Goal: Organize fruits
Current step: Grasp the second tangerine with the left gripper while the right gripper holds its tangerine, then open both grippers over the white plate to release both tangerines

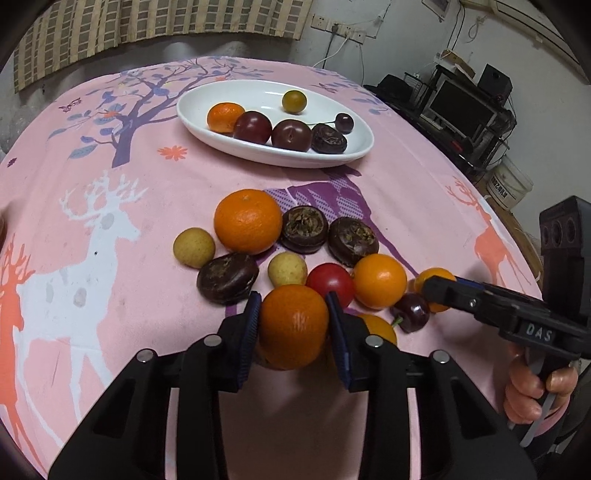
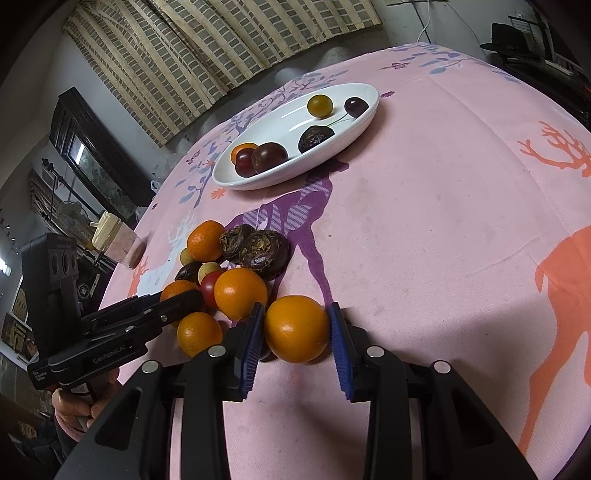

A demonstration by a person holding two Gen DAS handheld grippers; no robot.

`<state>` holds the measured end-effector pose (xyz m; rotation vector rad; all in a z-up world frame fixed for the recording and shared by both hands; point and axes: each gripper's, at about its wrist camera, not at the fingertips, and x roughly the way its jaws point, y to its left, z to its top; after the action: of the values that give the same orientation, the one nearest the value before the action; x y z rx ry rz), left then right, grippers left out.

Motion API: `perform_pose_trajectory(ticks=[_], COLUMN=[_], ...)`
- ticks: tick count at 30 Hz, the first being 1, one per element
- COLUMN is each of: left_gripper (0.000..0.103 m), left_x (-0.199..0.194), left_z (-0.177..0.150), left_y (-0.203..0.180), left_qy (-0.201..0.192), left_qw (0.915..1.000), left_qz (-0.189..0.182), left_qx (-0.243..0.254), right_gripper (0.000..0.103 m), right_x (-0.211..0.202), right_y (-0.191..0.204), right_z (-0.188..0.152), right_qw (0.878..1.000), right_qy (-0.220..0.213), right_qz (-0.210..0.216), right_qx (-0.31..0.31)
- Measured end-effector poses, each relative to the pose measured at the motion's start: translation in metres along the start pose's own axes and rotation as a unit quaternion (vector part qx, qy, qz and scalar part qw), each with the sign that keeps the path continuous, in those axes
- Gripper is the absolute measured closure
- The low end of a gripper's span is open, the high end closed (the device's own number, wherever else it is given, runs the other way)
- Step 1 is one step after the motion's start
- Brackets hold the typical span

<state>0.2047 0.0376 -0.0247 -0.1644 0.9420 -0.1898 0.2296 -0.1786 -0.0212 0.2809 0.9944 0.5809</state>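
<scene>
The tablecloth (image 1: 369,192) is pink, printed with white, coral and purple deer and a purple-blue tree. On it sits a white dish (image 1: 258,96) holding an orange mandarin (image 1: 224,117), two dark red plums (image 1: 252,127), an olive-yellow fruit (image 1: 294,101) and a dark cherry (image 1: 344,122). Both black grippers carry ribbed blue pads (image 2: 251,350), each pair flanking a bright orange fruit (image 2: 296,328).

Pretty clearly somebody's living room at home: the worktop wears a pink deer-print tablecloth (image 1: 406,192), there's a woven blind (image 2: 221,44) on the wall, a monitor (image 1: 460,107) with a speaker (image 1: 495,79) in the corner, and wall sockets (image 1: 341,29) with cables dangling.
</scene>
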Motion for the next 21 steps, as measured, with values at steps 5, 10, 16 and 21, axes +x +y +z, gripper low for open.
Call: perform_pose_trajectory(ticks=[5,10,16,21], left_gripper=[0.069,0.069,0.069,0.069], left_x=[-0.015,-0.025,-0.035,-0.02], left_z=[-0.014,-0.014,0.034,0.106], left_y=[0.0,0.008,0.01,0.015], left_qy=[-0.016,-0.023,-0.053,-0.103], left_qw=[0.9999,0.9991,0.9979,0.9944], left_qz=[0.0,-0.034,-0.036,-0.025], left_qx=[0.003,-0.011,0.01,-0.007], right_gripper=[0.068,0.067,0.068,0.067], right_x=[-0.002,-0.005,-0.01,-0.004], right_y=[0.0,-0.001,0.02,0.028], right_z=[0.0,0.001,0.028,0.097], right_qw=[1.0,1.0,0.999,0.995], right_qy=[-0.003,-0.013,-0.02,-0.083], right_qz=[0.002,0.01,0.011,-0.009], right_qx=[0.0,-0.002,-0.039,-0.051])
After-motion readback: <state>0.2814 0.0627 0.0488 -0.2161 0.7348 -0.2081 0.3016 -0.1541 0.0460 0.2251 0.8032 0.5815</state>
